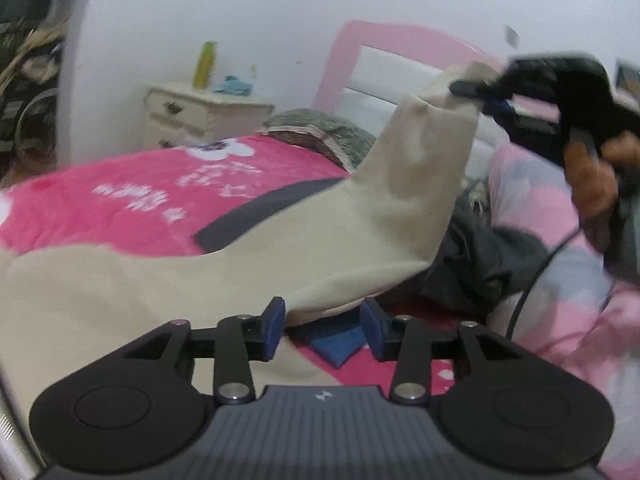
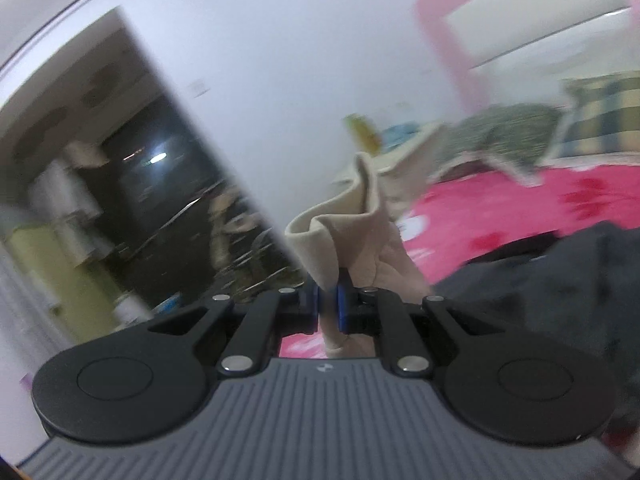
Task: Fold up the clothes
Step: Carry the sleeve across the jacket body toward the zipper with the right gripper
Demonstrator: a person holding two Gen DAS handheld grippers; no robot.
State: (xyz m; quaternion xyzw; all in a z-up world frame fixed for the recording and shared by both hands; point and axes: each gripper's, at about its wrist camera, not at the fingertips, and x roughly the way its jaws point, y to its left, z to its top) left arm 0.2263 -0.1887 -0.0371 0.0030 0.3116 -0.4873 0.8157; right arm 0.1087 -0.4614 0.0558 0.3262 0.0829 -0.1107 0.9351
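Note:
A beige garment with a dark band lies spread over the pink bed cover. Its far corner is lifted high at the upper right, where my right gripper is shut on it, held by a person's hand. In the right wrist view the beige garment bunches up between the blue pads of the right gripper. My left gripper stands open low over the bed, its blue pads on either side of the garment's near edge without pinching it.
A dark grey garment lies heaped to the right, beside a pink and grey quilt. A blue cloth lies under the left gripper. A grey-green pillow, pink headboard and white nightstand stand behind. An open doorway is at left.

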